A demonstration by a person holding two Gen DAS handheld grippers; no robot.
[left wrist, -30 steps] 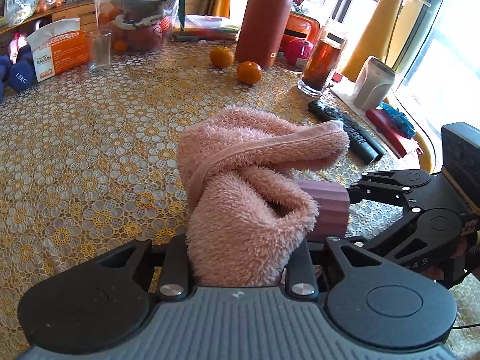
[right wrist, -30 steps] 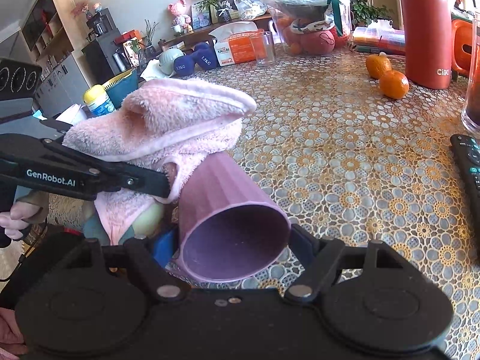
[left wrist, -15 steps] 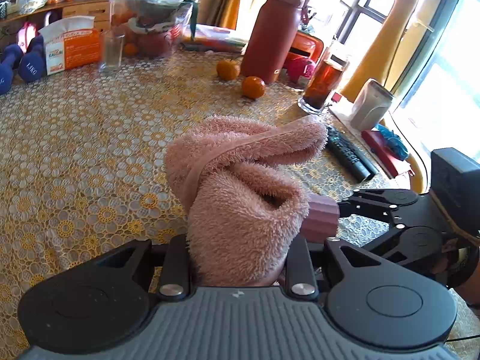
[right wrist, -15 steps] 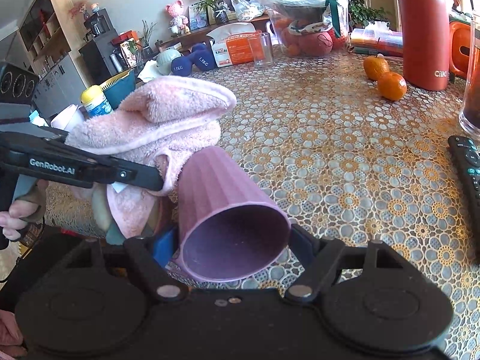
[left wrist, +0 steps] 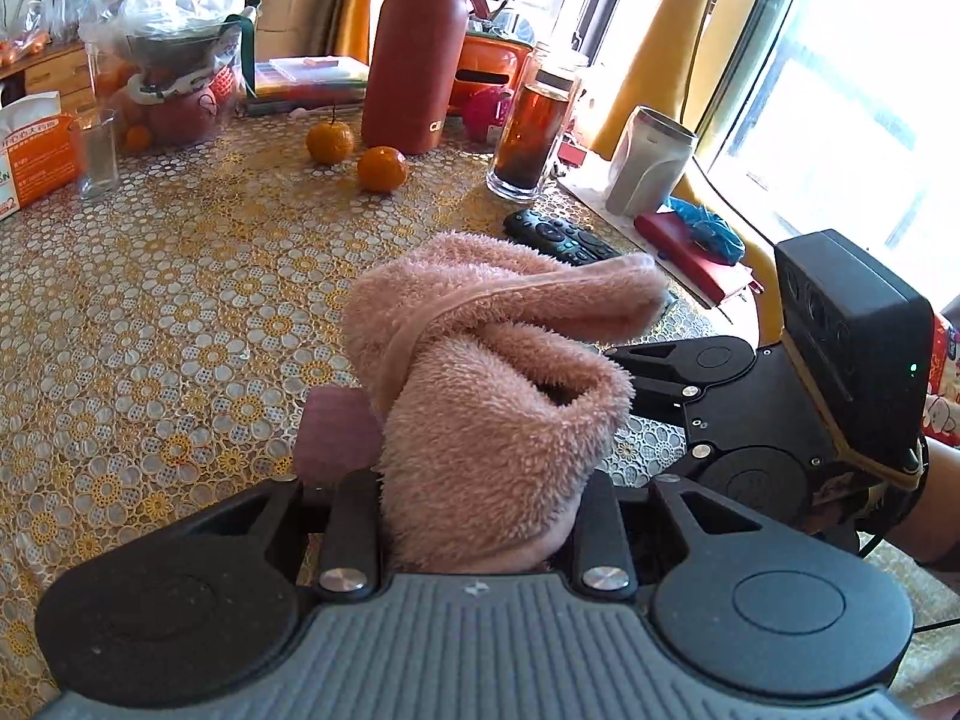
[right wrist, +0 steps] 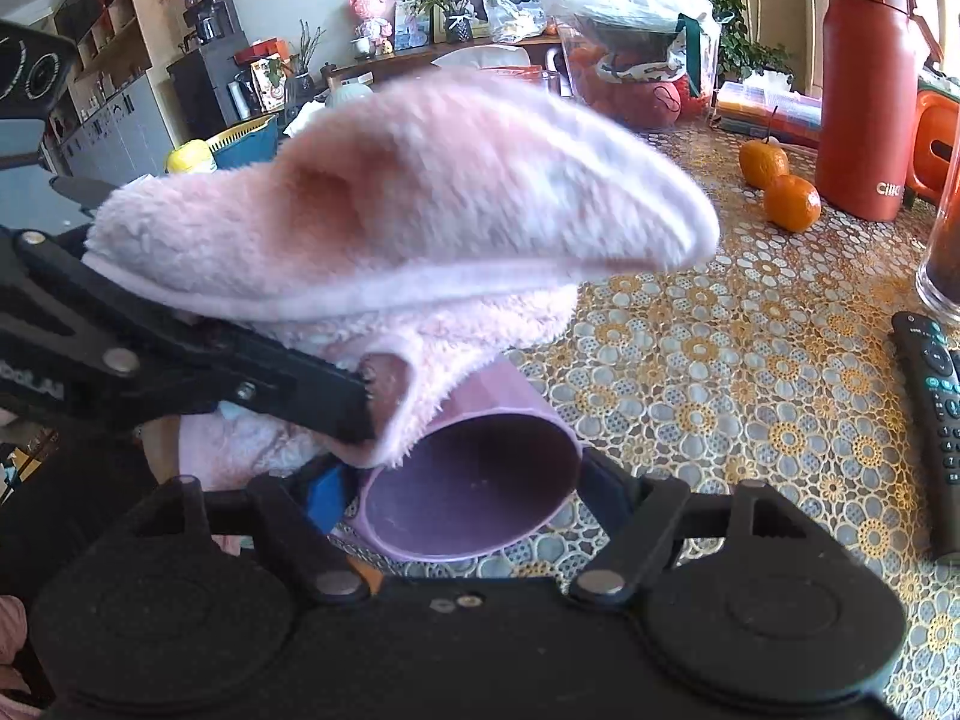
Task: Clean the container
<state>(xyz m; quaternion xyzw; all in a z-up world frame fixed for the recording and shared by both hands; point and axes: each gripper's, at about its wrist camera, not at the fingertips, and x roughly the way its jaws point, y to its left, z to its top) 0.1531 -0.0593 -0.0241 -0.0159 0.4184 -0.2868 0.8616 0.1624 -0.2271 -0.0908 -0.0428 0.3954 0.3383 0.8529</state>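
A fluffy pink cloth (left wrist: pixel 480 396) sits bunched between the fingers of my left gripper (left wrist: pixel 480 510), which is shut on it. A mauve ribbed cup (left wrist: pixel 336 438) peeks out just left of the cloth. In the right wrist view my right gripper (right wrist: pixel 474 501) is shut on that cup (right wrist: pixel 474 480), which lies on its side with the open mouth facing the camera. The cloth (right wrist: pixel 390 204) drapes over the cup's top and far end. A black finger of the left gripper (right wrist: pixel 240 384) presses the cloth by the cup's rim. The right gripper's body (left wrist: pixel 750 408) is close on the right.
The table (left wrist: pixel 150 300) has a gold lace cover. At its far side stand two oranges (left wrist: pixel 381 168), a tall red bottle (left wrist: pixel 414 54), a glass of dark drink (left wrist: pixel 531 138), a remote (left wrist: pixel 558 234), a white cup (left wrist: pixel 648 162) and an empty glass (left wrist: pixel 96 150).
The left gripper has carried the cloth across and over the cup. In the left wrist view the cup has shifted from the cloth's right side to its left.
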